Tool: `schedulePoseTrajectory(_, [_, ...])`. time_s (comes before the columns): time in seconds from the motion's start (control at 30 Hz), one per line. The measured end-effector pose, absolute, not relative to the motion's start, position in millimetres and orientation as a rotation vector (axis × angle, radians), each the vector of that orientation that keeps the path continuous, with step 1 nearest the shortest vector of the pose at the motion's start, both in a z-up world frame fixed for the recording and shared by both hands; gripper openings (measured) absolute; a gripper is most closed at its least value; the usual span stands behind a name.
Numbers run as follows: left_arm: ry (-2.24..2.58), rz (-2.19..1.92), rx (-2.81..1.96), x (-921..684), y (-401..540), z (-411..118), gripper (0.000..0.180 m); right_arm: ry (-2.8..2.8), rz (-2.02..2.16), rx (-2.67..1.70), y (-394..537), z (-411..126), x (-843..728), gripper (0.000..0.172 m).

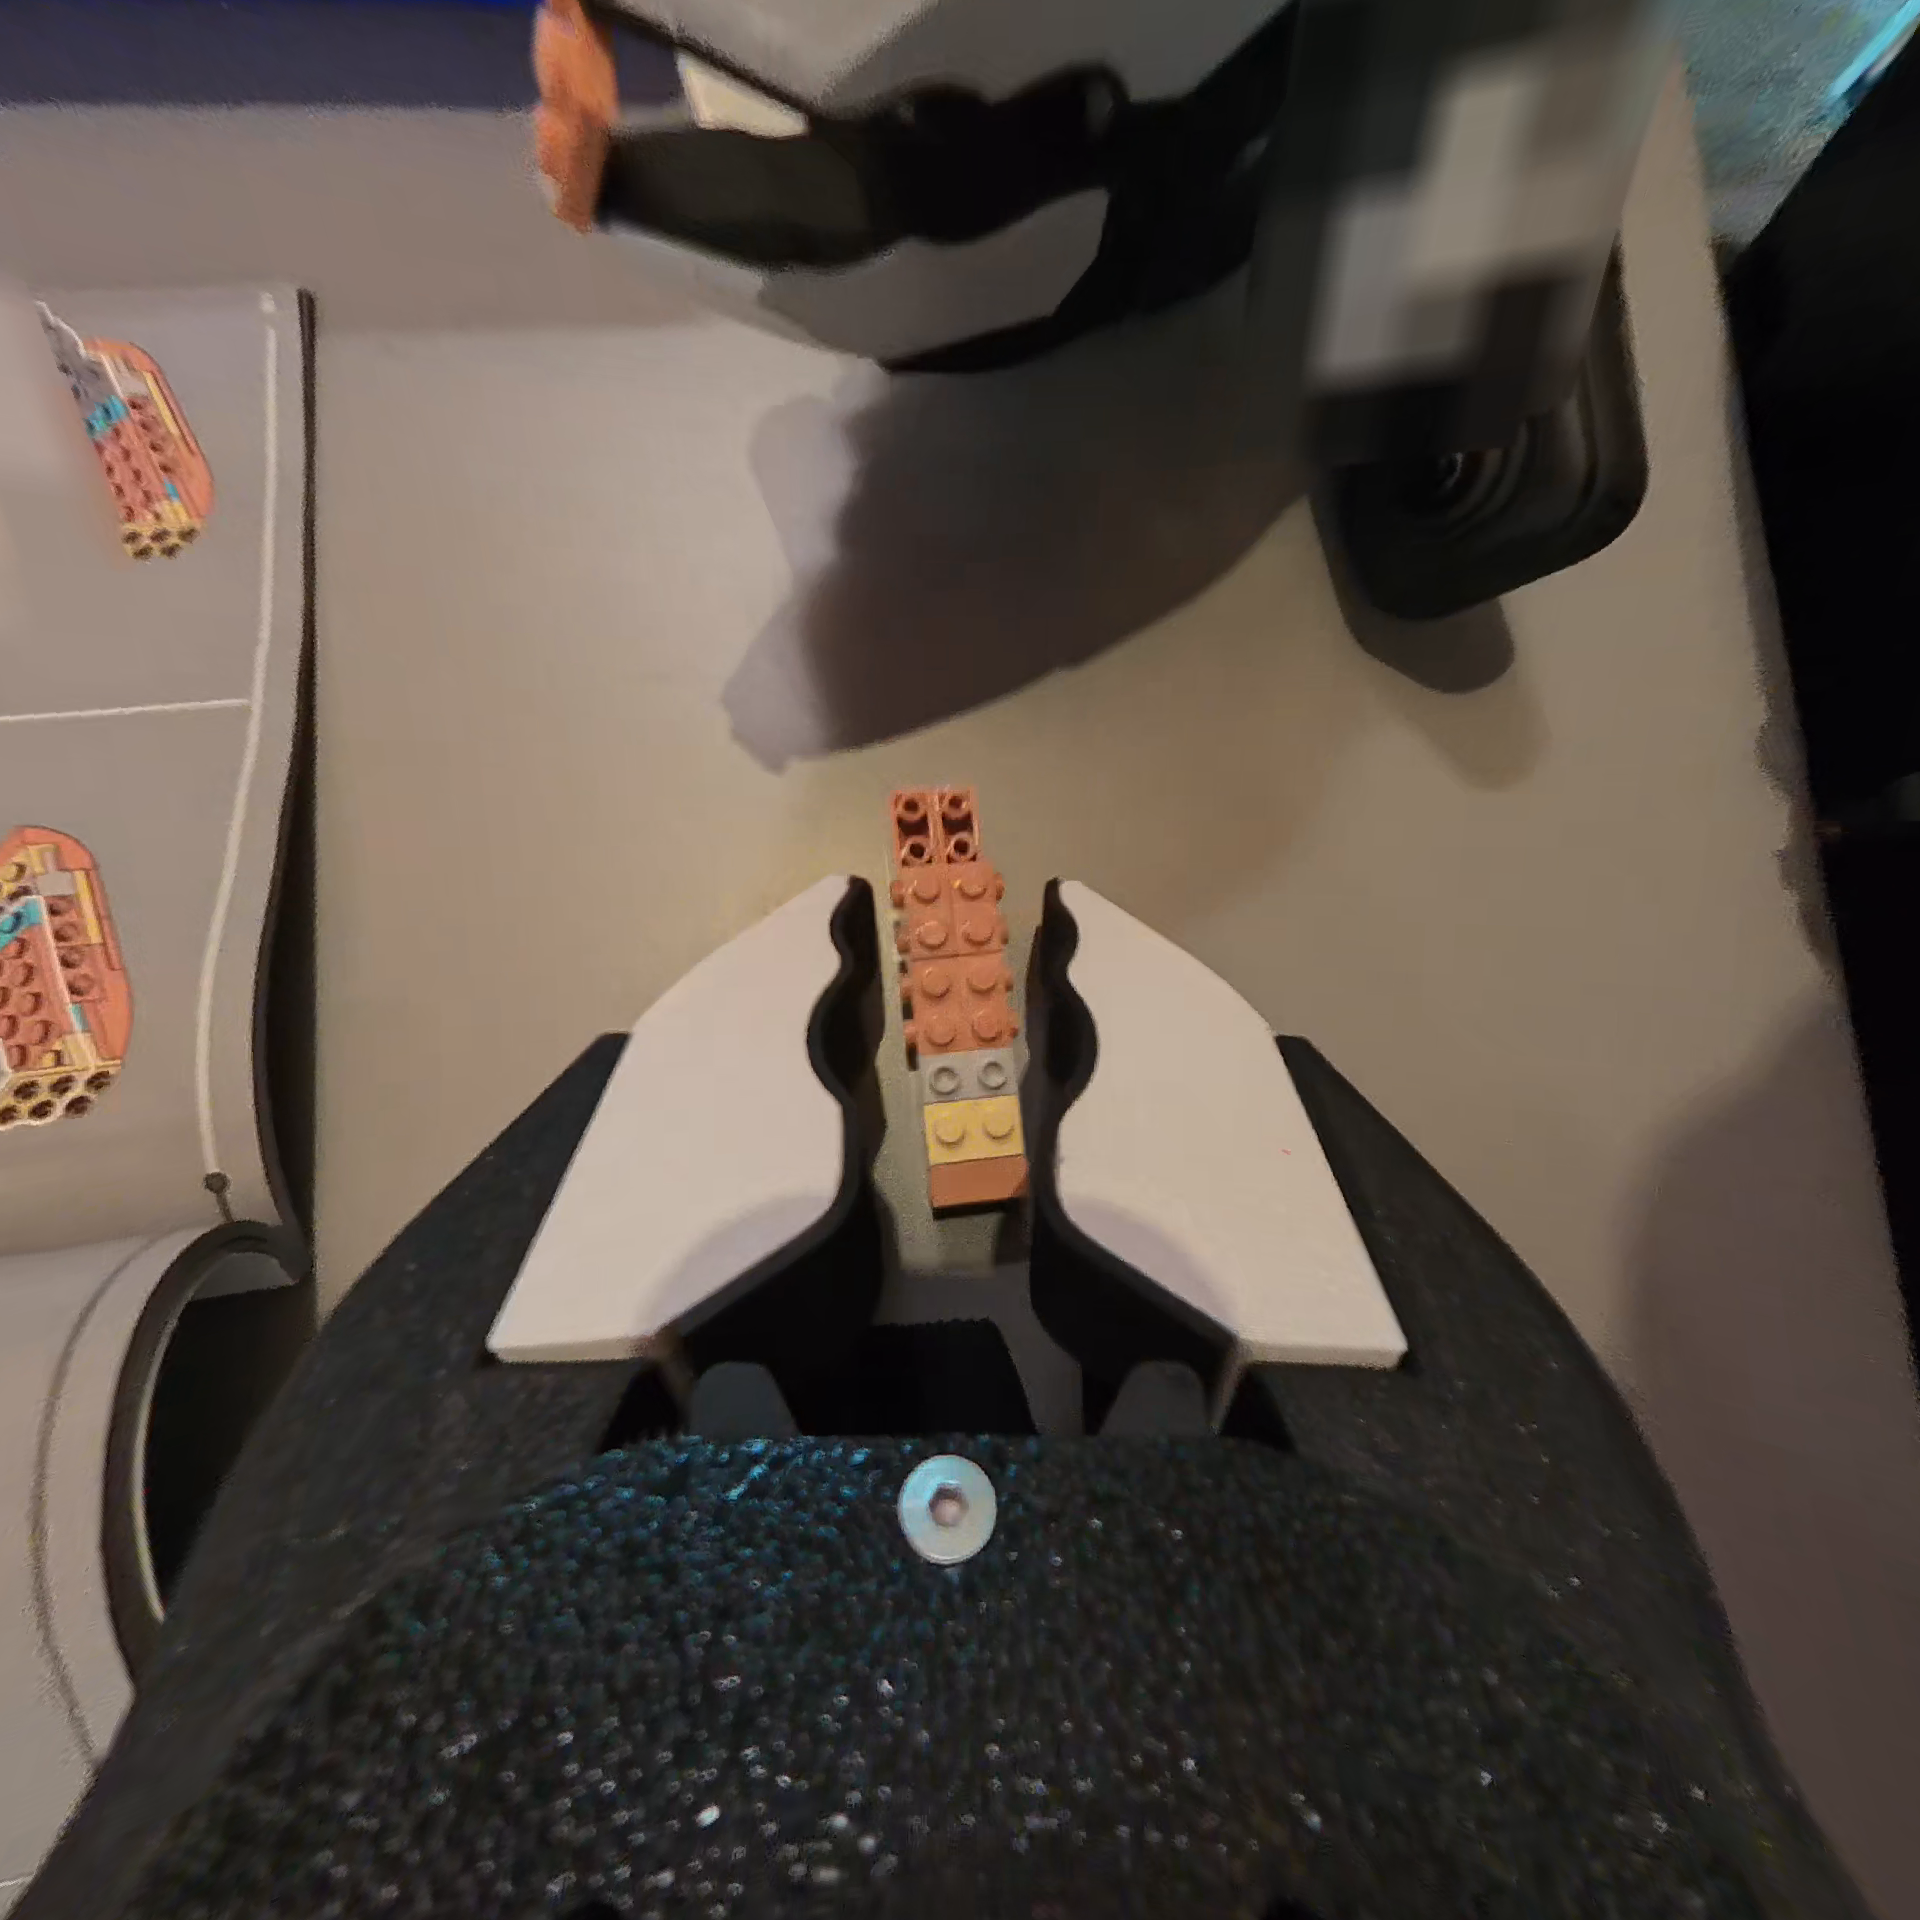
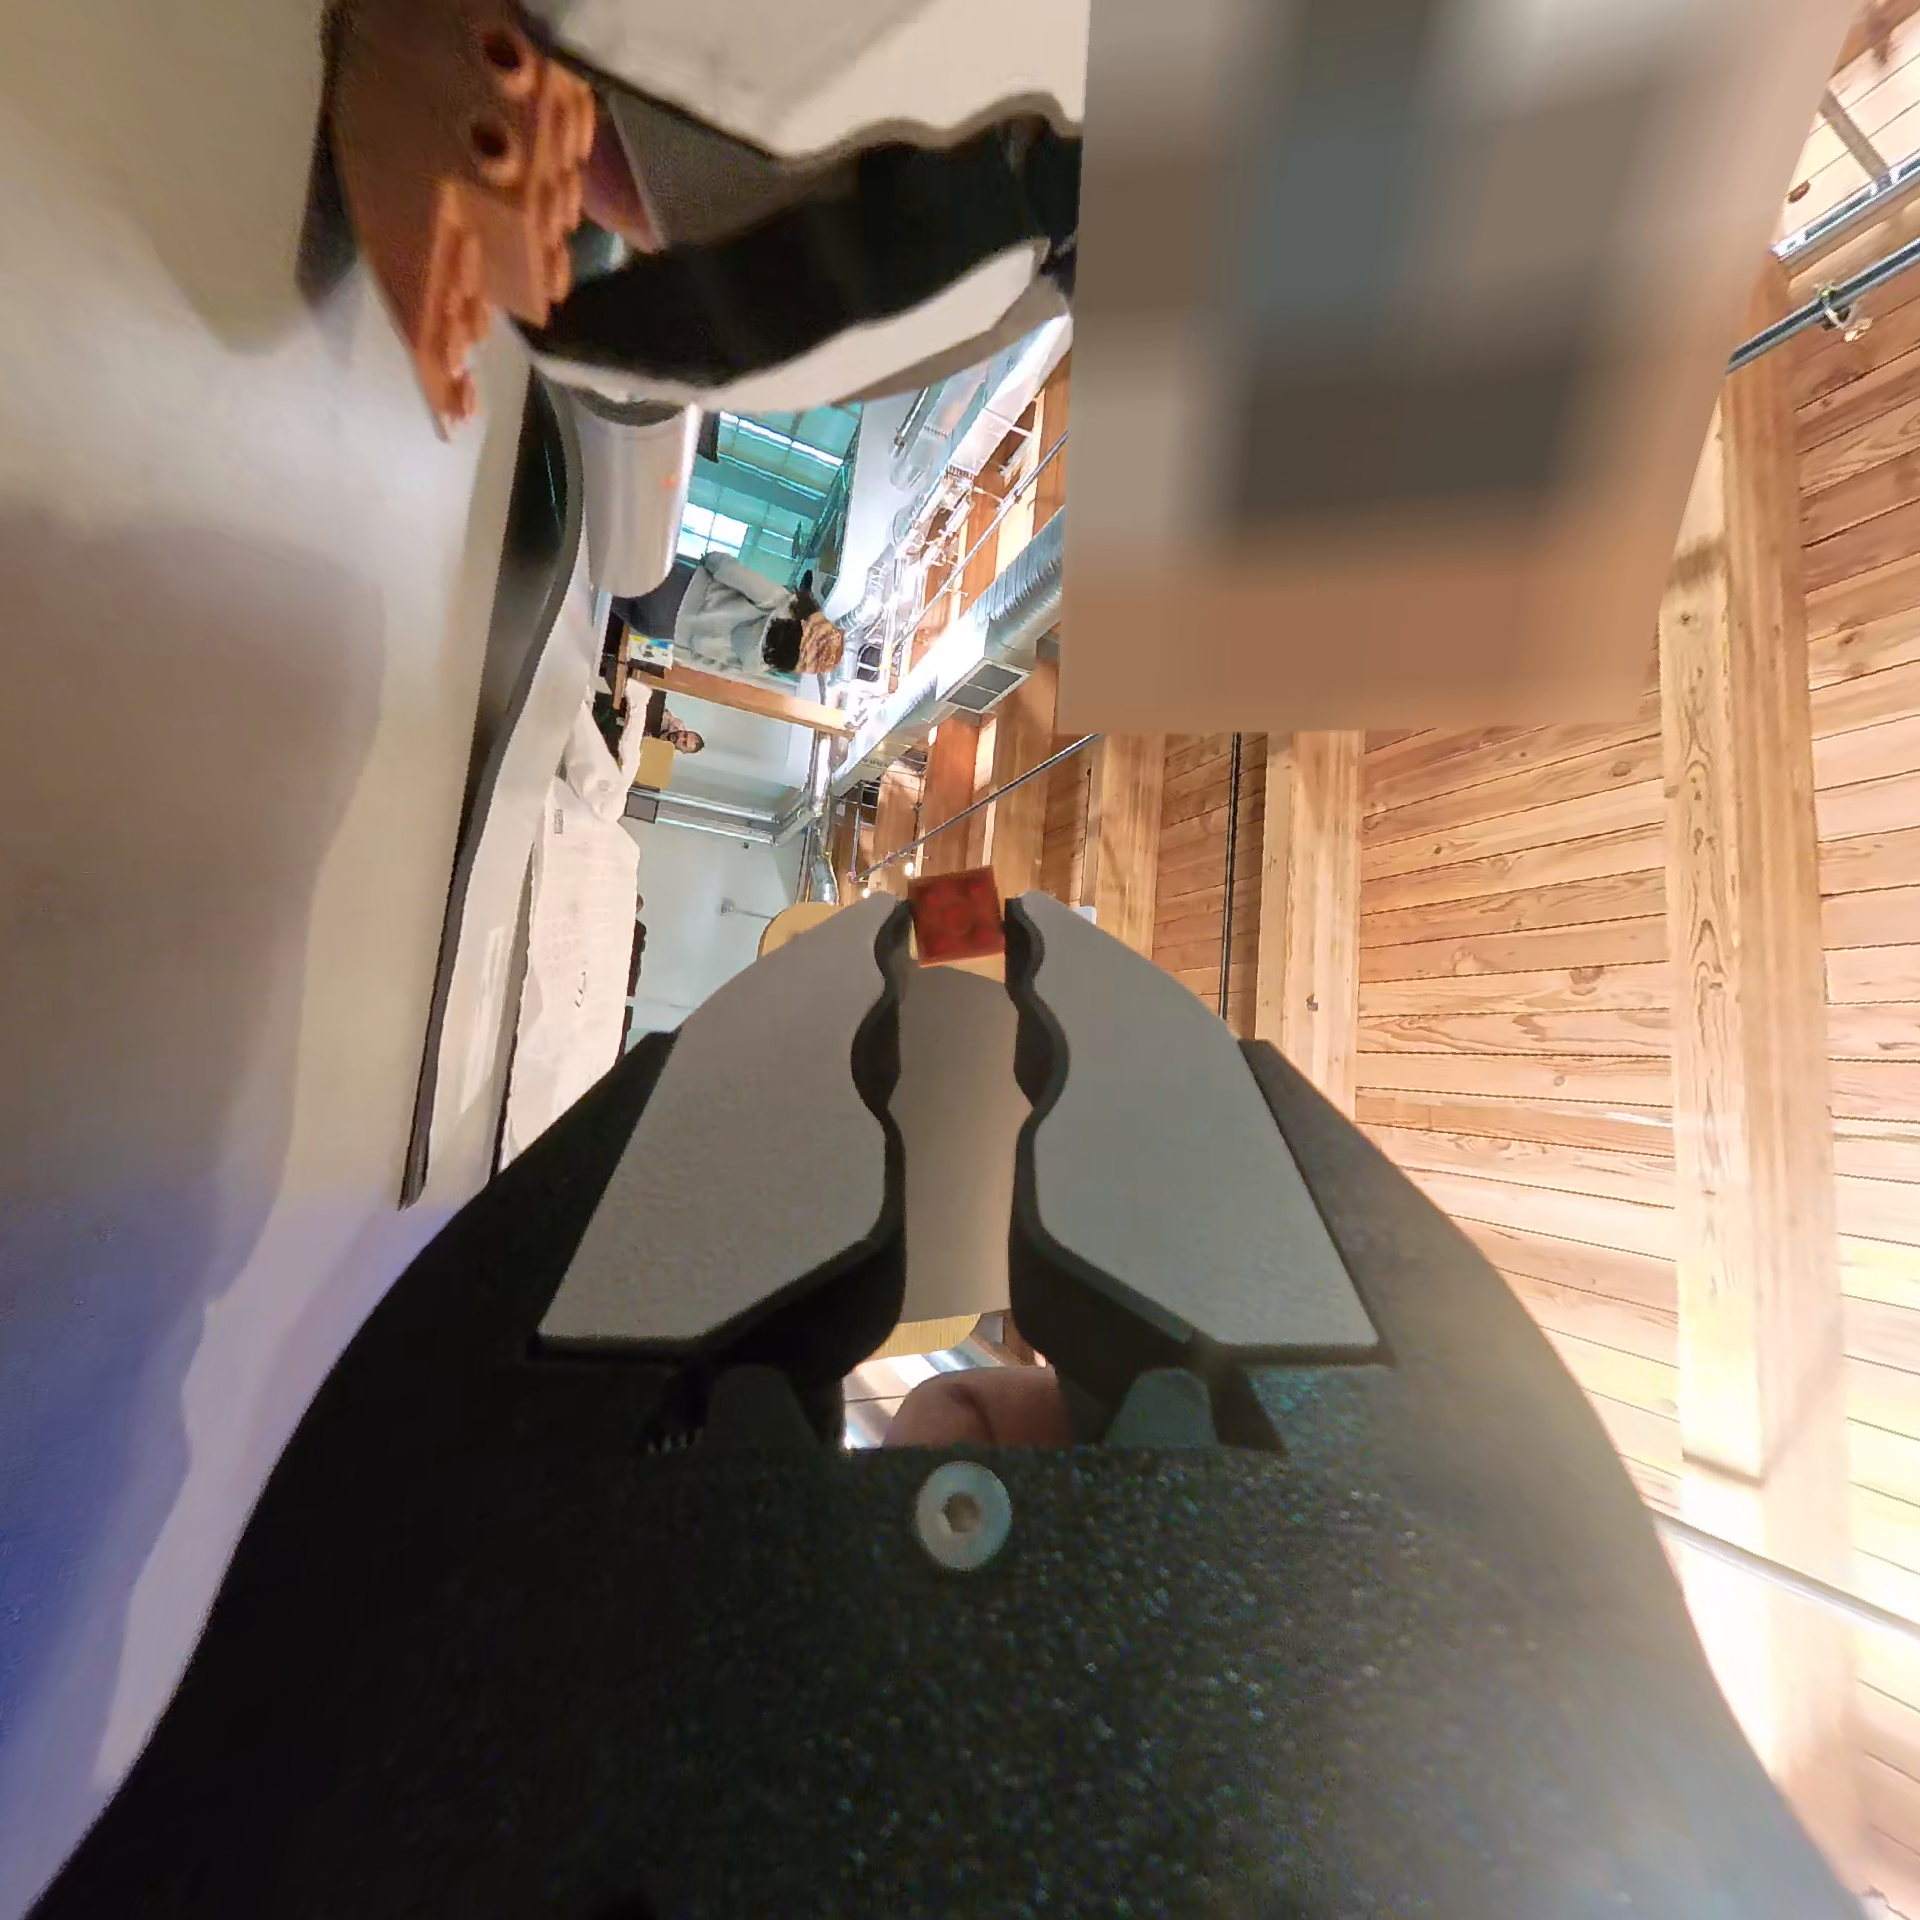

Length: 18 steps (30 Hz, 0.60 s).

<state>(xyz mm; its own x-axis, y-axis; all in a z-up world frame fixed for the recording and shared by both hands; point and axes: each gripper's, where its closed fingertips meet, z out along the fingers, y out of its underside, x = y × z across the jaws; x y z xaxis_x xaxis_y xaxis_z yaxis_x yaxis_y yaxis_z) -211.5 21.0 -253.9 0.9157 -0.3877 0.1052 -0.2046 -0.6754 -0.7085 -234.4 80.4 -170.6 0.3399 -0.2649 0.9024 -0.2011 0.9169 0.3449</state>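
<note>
Straddling a brick stack [image 1: 958, 997] on the tabletop [image 1: 540, 644], the left gripper [image 1: 954, 904] had its jaws parted, gaps showing on both sides. The right gripper [image 2: 956, 920] pinched a small reddish-brown brick [image 2: 957, 921] at its fingertips. Printed sheets [image 1: 145, 727] lay left.

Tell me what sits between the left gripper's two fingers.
In the left wrist view, a row of joined toy bricks runs between the left gripper's fingers: orange-brown ones, then grey and yellow. A gap shows beside the left finger.
</note>
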Motion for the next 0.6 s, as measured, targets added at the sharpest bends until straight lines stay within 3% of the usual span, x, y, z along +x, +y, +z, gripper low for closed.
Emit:
schedulePoseTrajectory(0.23, [0.242, -0.47, -2.02, -210, 38, -195, 0.034, -1.133, 0.031, 0.489, 59, -161, -218, 0.016])
schedulePoseTrajectory(0.4, [0.125, -0.646, -1.765, -206, 44, -159, 0.026, -1.001, 0.072, 0.526, 44, -145, -201, 0.016])
schedulePoseTrajectory(0.6, [0.187, -0.714, -1.731, -189, 42, -155, 0.022, -0.961, 0.078, 0.54, 42, -140, -197, 0.016])
